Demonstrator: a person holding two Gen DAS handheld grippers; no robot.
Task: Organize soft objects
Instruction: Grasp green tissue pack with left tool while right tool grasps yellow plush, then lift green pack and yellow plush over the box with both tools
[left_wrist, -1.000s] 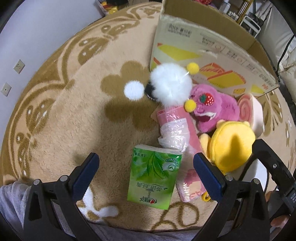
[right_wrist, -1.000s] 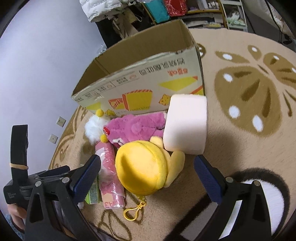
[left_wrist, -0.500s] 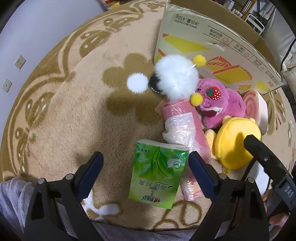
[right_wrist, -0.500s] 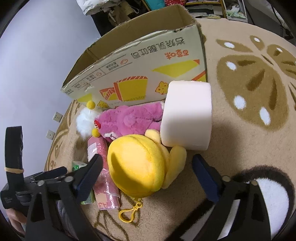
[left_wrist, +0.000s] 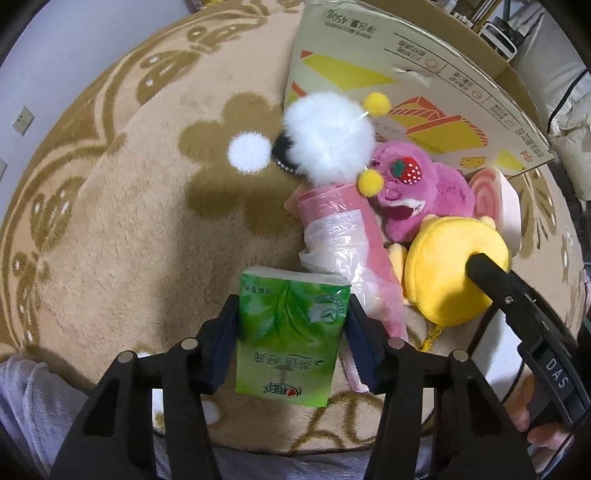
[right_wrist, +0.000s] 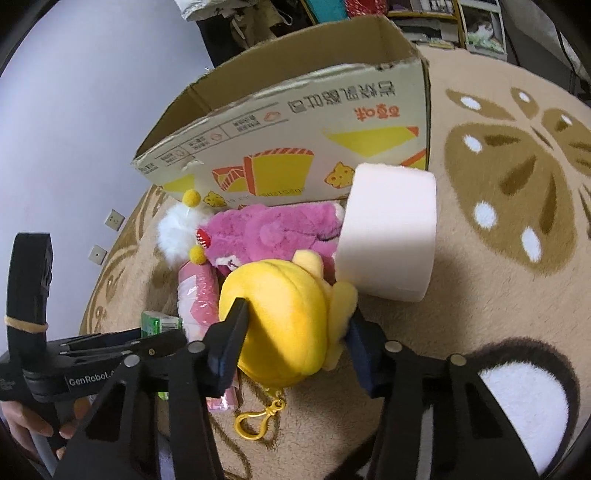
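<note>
A: Both tongs are closed on something. The left tongs pinch the green tissue pack by its long sides; the right tongs squeeze the yellow plush pouch, dark pads sunk into it. Both things are low on the rug, at about six o'clock of each view.

B: And the cardboard box?

A: At twelve o'clock, open. The pink plush toy, the white pompom and the pink roll cushion lie against its near wall.

B: What worries you?

A: The pack is slick film, so it may slide out as it lifts. The pink plastic-wrapped bundle touches its far right corner; loose wrap could drag along.

B: And the pouch?

A: It compresses, so the grip could be shallow. Its gold clip trails on the pile and might snag. The two tools also sit close, so they could knock together.
</note>
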